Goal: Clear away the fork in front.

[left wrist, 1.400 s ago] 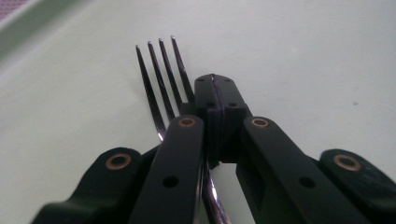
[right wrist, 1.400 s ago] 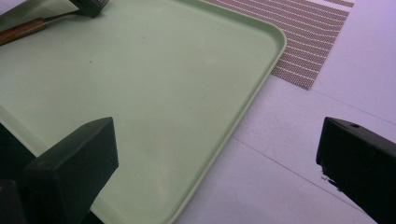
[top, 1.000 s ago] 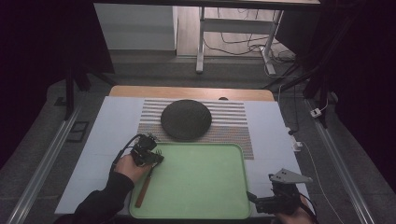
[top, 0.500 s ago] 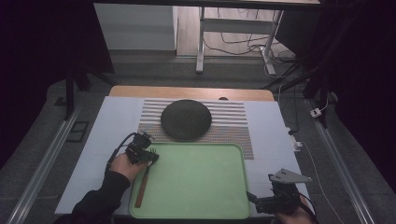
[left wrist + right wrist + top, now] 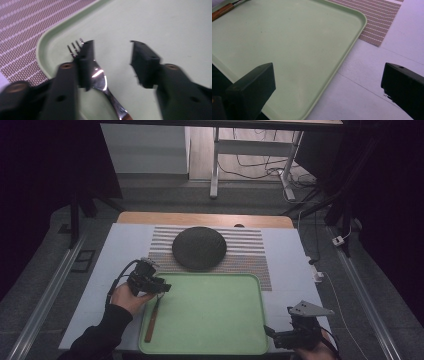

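A fork (image 5: 98, 77) with a wooden handle (image 5: 150, 325) lies along the left side of the green tray (image 5: 215, 315), tines toward the tray's far left corner. My left gripper (image 5: 162, 287) hovers just above the fork's head. Its jaws have just been opening and now stand apart (image 5: 111, 50). The fork's tines peek out past the left jaw, and no pad presses on it. My right gripper (image 5: 272, 332) rests at the tray's near right corner, wide open (image 5: 328, 75) and holding nothing. The fork's handle (image 5: 222, 11) also shows across the tray (image 5: 287, 37).
A dark round plate (image 5: 199, 247) sits on a striped placemat (image 5: 245, 252) just beyond the tray. Pale blue table surface (image 5: 295, 270) lies to the right of the tray. A power cable and plug (image 5: 317, 272) lie at the table's right edge.
The left gripper's jaws have parted and the hand has lifted slightly off the fork, which stays on the tray. The right gripper has kept still.
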The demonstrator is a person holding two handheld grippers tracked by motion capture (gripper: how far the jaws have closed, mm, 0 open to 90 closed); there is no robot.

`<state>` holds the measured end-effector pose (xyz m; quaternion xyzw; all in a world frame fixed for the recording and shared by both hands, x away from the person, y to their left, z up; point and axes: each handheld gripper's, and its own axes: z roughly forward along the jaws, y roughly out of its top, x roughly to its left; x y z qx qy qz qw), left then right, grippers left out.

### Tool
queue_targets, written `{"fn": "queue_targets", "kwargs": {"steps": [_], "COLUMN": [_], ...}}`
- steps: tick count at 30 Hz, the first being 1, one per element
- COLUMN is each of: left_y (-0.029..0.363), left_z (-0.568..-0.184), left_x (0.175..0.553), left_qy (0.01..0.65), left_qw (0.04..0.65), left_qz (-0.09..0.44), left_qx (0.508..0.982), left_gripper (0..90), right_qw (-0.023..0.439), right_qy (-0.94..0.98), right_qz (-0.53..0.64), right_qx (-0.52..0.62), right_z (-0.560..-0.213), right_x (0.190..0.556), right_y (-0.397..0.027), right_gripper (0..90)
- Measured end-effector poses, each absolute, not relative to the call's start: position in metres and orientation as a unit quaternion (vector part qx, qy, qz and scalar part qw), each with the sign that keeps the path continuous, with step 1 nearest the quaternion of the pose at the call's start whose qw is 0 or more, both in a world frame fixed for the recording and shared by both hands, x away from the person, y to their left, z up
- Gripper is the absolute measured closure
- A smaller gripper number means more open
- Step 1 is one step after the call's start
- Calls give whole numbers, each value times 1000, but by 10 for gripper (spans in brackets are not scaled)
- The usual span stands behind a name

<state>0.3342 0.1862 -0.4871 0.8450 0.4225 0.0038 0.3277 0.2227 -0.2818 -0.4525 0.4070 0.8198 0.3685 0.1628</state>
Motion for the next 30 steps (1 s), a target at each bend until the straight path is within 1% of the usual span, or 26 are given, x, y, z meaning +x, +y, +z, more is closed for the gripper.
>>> {"fn": "queue_targets", "kwargs": {"steps": [1,5,9,14,21,30], "left_y": [188,196,203,213,229,256], "left_z": [-485,-477,-470,-465,-464,-465], "left_x": [331,320,308,290,263,229], "left_qy": [414,392,386,382,384,397], "left_qw": [337,375,403,414,436,454], "left_qz": [7,15,17,22,26,37], "left_qx": [846,840,829,826,813,797], "left_gripper": [409,284,214,134,50,0], "right_qw": [163,162,163,163,163,164], "right_qy": [820,820,820,820,820,820], "right_qz": [369,368,368,368,368,368], "right_qx": [407,407,407,408,407,408], "right_z": [-452,-452,-452,-452,-452,-452], "right_x": [223,223,223,223,222,222], "right_y": [-282,-281,-282,-282,-281,-282], "right_gripper": [0,0,0,0,0,0]}}
